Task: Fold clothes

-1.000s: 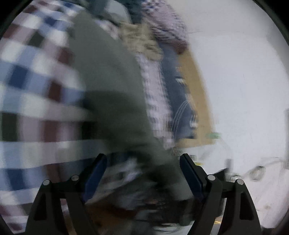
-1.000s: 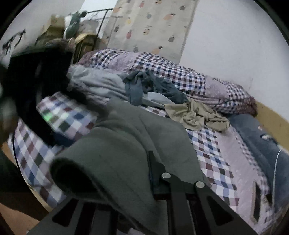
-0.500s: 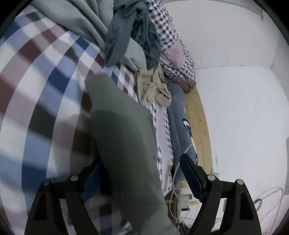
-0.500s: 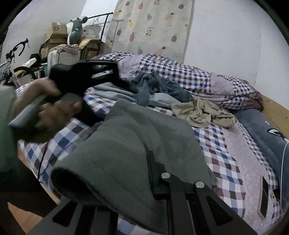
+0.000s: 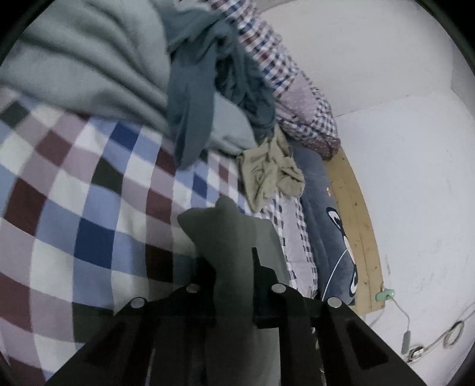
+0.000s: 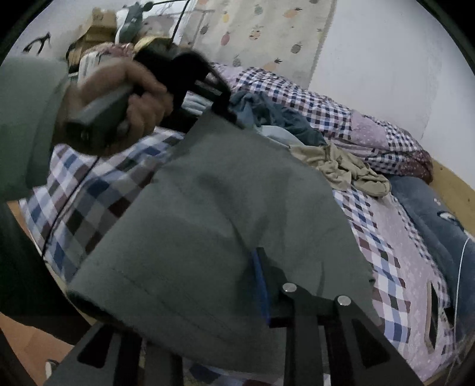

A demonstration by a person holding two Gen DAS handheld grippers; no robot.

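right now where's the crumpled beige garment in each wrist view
Left wrist: beige garment right of centre, beyond the grey cloth in the jaws.
Right wrist: beige garment right of centre, past the cloth.
Shared landmark: the teal garment heaped behind it.

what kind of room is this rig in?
Most likely a lived-in bedroom. A bed with a checked sheet and a wooden bed frame sits against a white wall, loose clothes are piled on it, and boxes are stacked beside a fruit-print curtain at the back.
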